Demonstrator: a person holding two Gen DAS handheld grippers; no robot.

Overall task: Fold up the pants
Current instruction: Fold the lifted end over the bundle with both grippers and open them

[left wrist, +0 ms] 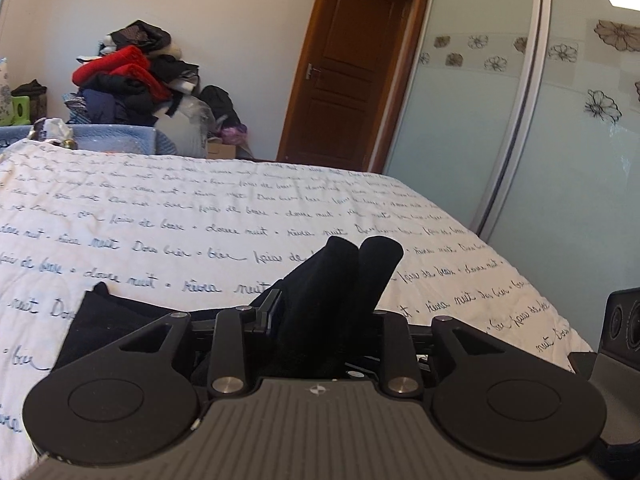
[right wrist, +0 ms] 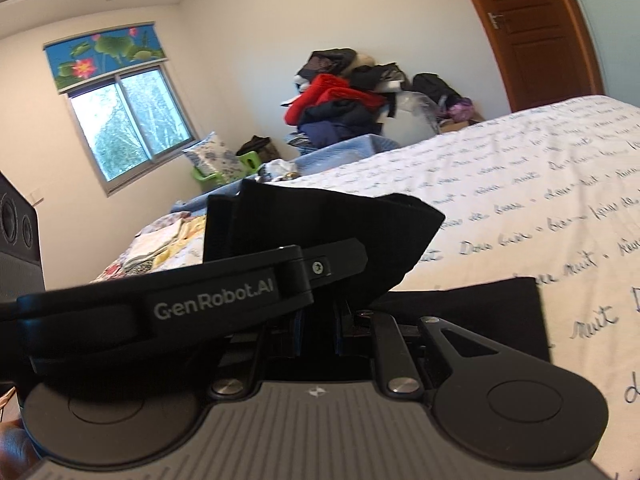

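Right up close, the left gripper [left wrist: 362,252] has its two black fingers pressed together, dark cloth bunched up against them, so it looks clamped on an edge of the black pants [left wrist: 100,320]. In the right wrist view, the right gripper [right wrist: 320,320] has a flap of the same pants rising straight out of its narrow jaws, so it reads as pinching fabric too, though the fingertips themselves are buried under cloth. The pants lie at the near edge of the bed [left wrist: 240,208], on the white cover with its handwritten script, part flat, part lifted. To do this fold well, I'd say both grips should travel together and level, keeping the raised edge taut so it lands square on the flat layer, then release only once the edges line up. The fabric is matte, deep black and soft, drooping in a loose curl where it's held, with a crisp straight edge where it rests.
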